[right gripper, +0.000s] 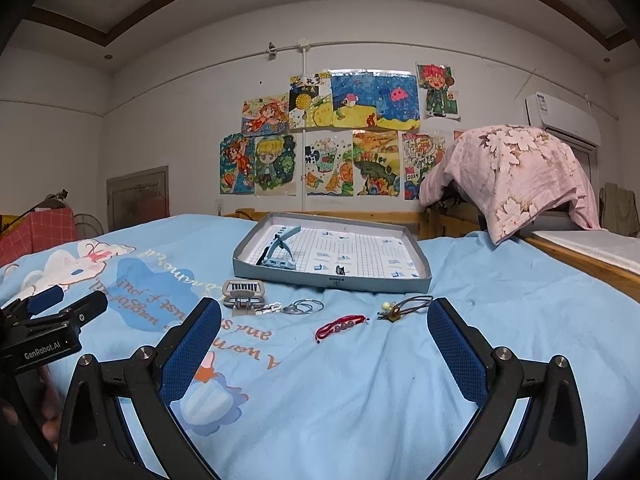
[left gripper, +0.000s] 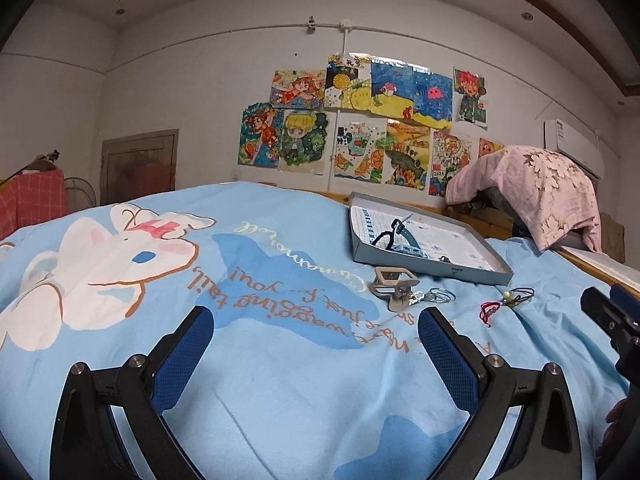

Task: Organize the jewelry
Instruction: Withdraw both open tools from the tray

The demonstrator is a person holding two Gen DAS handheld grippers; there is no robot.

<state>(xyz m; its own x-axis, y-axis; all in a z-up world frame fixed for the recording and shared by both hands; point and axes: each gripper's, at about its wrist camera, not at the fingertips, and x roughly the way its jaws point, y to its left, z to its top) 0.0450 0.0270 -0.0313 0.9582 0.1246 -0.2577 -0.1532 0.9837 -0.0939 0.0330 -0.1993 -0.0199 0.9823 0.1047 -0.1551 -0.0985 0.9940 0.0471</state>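
A grey shallow box lid (right gripper: 332, 280) (left gripper: 432, 266) lies on the blue bedspread and holds a blue-grey watch (right gripper: 280, 252) (left gripper: 404, 240) and a small dark piece (right gripper: 340, 269). In front of it lie a beige hair claw (right gripper: 242, 294) (left gripper: 394, 284), silver rings (right gripper: 306, 306) (left gripper: 440, 295), a red string bracelet (right gripper: 340, 326) (left gripper: 489, 311) and a brown cord with a pale bead (right gripper: 404, 307) (left gripper: 516, 295). My right gripper (right gripper: 324, 320) is open and empty, just short of the bracelet. My left gripper (left gripper: 316, 328) is open and empty, left of the items.
A blue cartoon bedspread (right gripper: 360, 400) covers the bed. A wooden bed rail (right gripper: 580, 264) runs along the right. A pink floral cloth (right gripper: 512, 176) drapes over something at the far right. Drawings (right gripper: 340, 140) hang on the wall.
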